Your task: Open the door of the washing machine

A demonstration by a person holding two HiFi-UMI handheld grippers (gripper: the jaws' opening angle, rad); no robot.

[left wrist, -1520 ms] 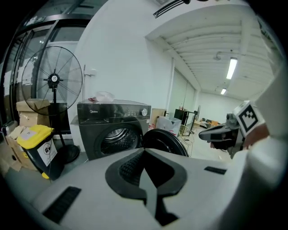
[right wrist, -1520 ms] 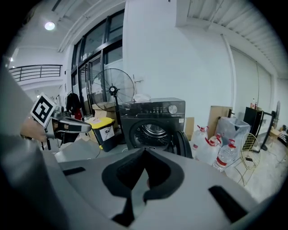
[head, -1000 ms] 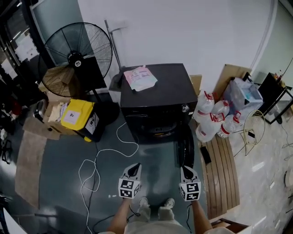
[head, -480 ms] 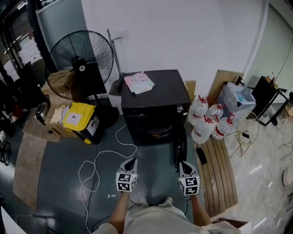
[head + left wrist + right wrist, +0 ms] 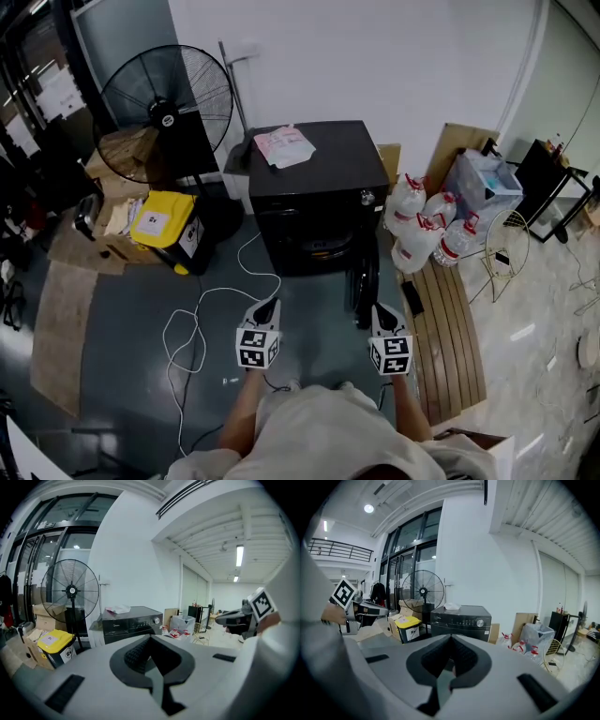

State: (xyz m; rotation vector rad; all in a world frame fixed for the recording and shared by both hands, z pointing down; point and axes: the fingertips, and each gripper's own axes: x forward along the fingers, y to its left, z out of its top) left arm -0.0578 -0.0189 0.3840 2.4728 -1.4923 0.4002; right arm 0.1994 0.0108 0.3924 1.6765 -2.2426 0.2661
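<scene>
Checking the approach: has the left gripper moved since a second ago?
Yes. The left gripper has moved up the view, nearer the washing machine's front.

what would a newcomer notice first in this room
The black washing machine stands dead centre against the white wall, its door apparently swung open at the front right. A big black fan looms at its left, and clear water jugs cluster at its right.
</scene>
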